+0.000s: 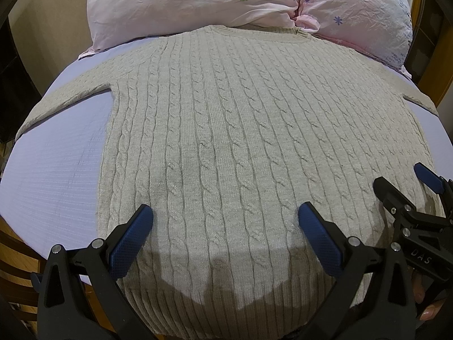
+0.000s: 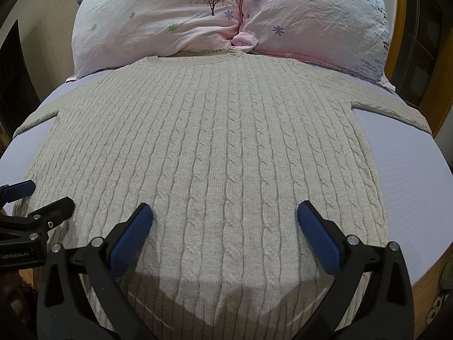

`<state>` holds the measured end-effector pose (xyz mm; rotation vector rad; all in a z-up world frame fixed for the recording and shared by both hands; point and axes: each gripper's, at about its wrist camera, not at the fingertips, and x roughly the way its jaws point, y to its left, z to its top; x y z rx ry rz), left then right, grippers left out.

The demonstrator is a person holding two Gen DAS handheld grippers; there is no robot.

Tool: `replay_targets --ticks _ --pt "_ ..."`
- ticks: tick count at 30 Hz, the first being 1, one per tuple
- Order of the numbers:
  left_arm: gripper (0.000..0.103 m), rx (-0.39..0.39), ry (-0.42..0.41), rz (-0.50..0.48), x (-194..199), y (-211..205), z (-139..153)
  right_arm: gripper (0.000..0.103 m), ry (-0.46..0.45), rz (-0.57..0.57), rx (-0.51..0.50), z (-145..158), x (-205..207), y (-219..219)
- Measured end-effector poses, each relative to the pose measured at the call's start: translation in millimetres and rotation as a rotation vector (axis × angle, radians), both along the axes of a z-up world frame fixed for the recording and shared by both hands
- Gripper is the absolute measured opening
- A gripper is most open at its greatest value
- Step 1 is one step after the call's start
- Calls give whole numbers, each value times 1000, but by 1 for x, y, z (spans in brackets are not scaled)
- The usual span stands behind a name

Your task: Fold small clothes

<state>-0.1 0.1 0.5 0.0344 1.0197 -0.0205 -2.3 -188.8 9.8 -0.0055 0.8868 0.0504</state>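
Note:
A beige cable-knit sweater (image 1: 226, 130) lies flat on the bed, collar at the far end near the pillows, sleeves spread to both sides, ribbed hem nearest me. It also shows in the right wrist view (image 2: 215, 153). My left gripper (image 1: 225, 216) is open and empty, hovering above the sweater's lower left part. My right gripper (image 2: 225, 215) is open and empty above the lower right part. The right gripper appears at the right edge of the left wrist view (image 1: 402, 184), the left gripper at the left edge of the right wrist view (image 2: 45, 198).
The bed has a pale lilac sheet (image 1: 56, 164). Two pink floral pillows (image 2: 158, 19) (image 2: 317, 19) lie just beyond the collar. A wooden bed frame (image 2: 400, 22) runs along the right. Wooden floor (image 1: 14, 260) shows at the lower left.

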Motion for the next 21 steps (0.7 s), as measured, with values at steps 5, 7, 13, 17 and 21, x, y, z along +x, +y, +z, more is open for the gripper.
replay_targets --ticks 5,7,13,17,21 --pt "102 0 -1 0 1 0 0 101 -1 0 0 0 0 0" --pt "102 0 0 0 1 0 0 101 -1 0 0 0 0 0" --pt "102 0 -1 0 1 3 4 101 -1 0 0 0 -1 0" --pt "102 0 -1 -1 2 1 4 101 -1 0 0 0 -1 0" --pt "102 0 -2 -1 1 1 3 101 -1 0 -1 -3 -2 1"
